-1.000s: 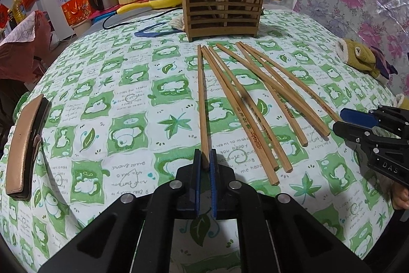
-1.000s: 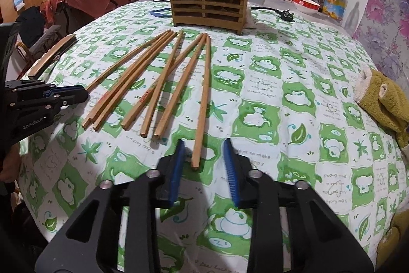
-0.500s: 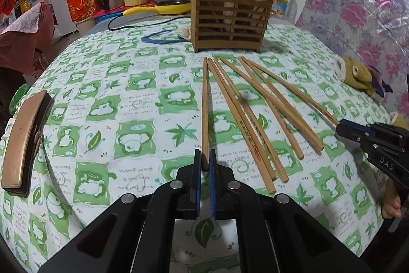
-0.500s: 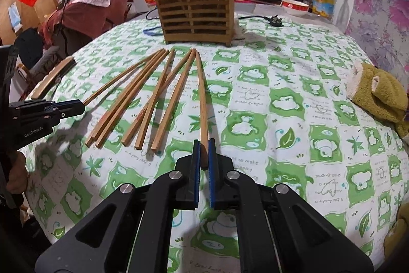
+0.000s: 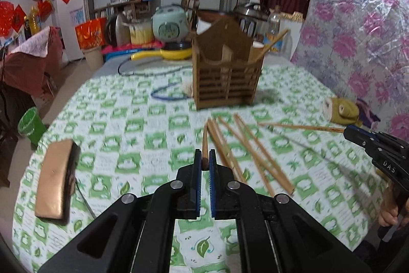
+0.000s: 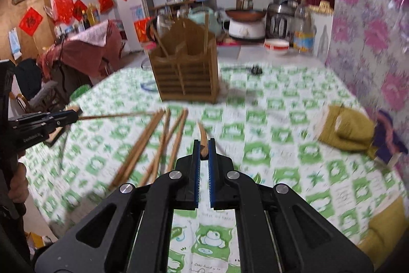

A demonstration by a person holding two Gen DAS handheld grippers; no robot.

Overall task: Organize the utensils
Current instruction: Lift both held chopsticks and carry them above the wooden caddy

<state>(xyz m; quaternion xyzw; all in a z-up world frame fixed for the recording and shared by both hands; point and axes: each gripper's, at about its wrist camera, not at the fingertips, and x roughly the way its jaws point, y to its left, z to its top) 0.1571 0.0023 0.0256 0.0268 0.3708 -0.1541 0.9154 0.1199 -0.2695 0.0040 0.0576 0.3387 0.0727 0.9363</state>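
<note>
**Two chopsticks lifted off the table**

On the green-patterned tablecloth [image 5: 158, 124], four chopsticks [image 5: 255, 160] are left lying. Since a second ago, one chopstick [image 5: 204, 142] has been clamped and raised by the left gripper [image 5: 203, 165], another [image 6: 203, 138] by the right gripper [image 6: 203, 155]. The wooden holder [image 5: 227, 78] is presumably next, though motion blur obscures detail.

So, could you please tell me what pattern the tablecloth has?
The tablecloth is white with a green checkered print of leaves and small cartoon shapes; the left wrist view shows it best.

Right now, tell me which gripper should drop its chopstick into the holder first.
Either: the left gripper and right gripper each clamp a chopstick aimed toward the wooden holder.
</note>
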